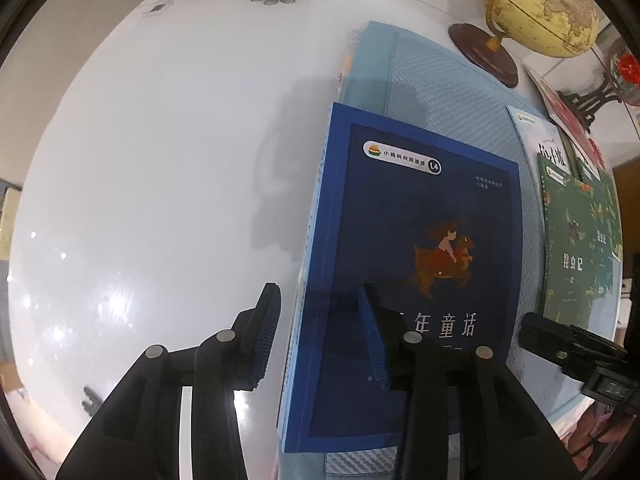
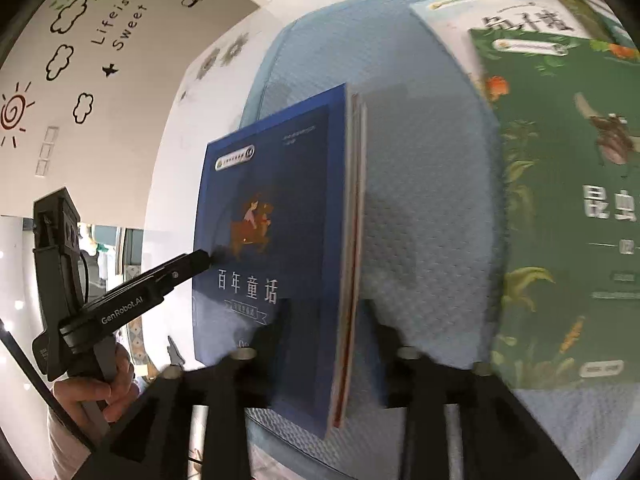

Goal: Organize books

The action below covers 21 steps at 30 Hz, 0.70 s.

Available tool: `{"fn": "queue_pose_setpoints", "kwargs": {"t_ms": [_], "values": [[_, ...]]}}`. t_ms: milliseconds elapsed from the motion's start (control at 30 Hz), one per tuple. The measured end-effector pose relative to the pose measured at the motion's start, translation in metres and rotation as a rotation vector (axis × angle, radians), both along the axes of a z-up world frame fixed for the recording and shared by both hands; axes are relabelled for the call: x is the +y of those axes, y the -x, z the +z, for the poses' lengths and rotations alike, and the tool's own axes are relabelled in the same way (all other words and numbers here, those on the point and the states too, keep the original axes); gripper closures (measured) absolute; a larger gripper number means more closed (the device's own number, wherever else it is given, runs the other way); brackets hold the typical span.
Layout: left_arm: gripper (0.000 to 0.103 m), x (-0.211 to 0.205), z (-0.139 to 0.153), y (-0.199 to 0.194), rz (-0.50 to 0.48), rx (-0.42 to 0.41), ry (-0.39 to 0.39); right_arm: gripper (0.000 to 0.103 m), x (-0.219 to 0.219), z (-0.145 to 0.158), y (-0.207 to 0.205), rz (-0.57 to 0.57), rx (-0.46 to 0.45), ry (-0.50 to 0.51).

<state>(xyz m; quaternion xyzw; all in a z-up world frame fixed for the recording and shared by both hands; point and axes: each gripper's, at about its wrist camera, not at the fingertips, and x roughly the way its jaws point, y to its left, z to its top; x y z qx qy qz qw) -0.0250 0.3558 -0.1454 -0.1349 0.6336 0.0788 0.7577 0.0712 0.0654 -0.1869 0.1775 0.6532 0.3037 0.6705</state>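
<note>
Left wrist: both tools, left [image 1: 320, 336] and right [image 2: 326, 344], spread astride glossy rectangular blue book [image 1: 420, 240].

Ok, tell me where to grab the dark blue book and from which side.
Take the dark blue book by its open page edge, coming in from the side facing the green book. It lies flat on the light blue mat, and that edge is exposed, with bare mat beside it. The right gripper already straddles it, one finger over the cover, one over the mat.
</note>
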Motion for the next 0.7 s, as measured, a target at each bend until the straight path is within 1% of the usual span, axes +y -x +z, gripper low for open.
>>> {"fn": "queue_pose_setpoints", "kwargs": {"t_ms": [33,100,133,167,267,333,433,500,567,633,700], "values": [[0.064,-0.002,0.003,0.000,0.000,-0.003,-0.018,0.051,-0.005,0.002,0.000,-0.010,-0.007,-0.009],[0.054,-0.008,0.010,-0.001,0.000,-0.012,-0.058,0.050,-0.020,0.005,-0.002,-0.031,-0.015,-0.027],[0.043,-0.010,0.012,0.000,-0.001,-0.019,-0.066,0.049,-0.026,0.006,-0.003,-0.037,-0.012,-0.033],[0.033,-0.015,0.017,-0.002,-0.004,-0.034,-0.070,0.049,-0.036,0.007,-0.005,-0.047,-0.008,-0.048],[0.032,-0.032,0.032,-0.010,-0.019,-0.070,-0.051,0.049,-0.063,0.013,-0.011,-0.088,-0.037,-0.068],[0.032,-0.052,0.041,-0.019,-0.049,-0.098,-0.028,0.049,-0.089,0.019,-0.014,-0.125,-0.078,-0.061],[0.032,-0.087,0.049,-0.030,-0.101,-0.145,0.012,0.049,-0.130,0.026,-0.016,-0.188,-0.143,-0.017],[0.032,-0.115,0.044,-0.039,-0.142,-0.147,0.047,0.049,-0.157,0.025,-0.018,-0.223,-0.165,0.024],[0.032,-0.147,0.031,-0.049,-0.181,-0.128,0.066,0.049,-0.181,0.019,-0.018,-0.258,-0.165,0.052],[0.032,-0.176,0.016,-0.057,-0.223,-0.107,0.086,0.049,-0.200,0.013,-0.020,-0.289,-0.155,0.054],[0.032,-0.202,0.003,-0.055,-0.259,-0.081,0.090,0.049,-0.214,0.005,-0.021,-0.308,-0.137,0.056]]}}
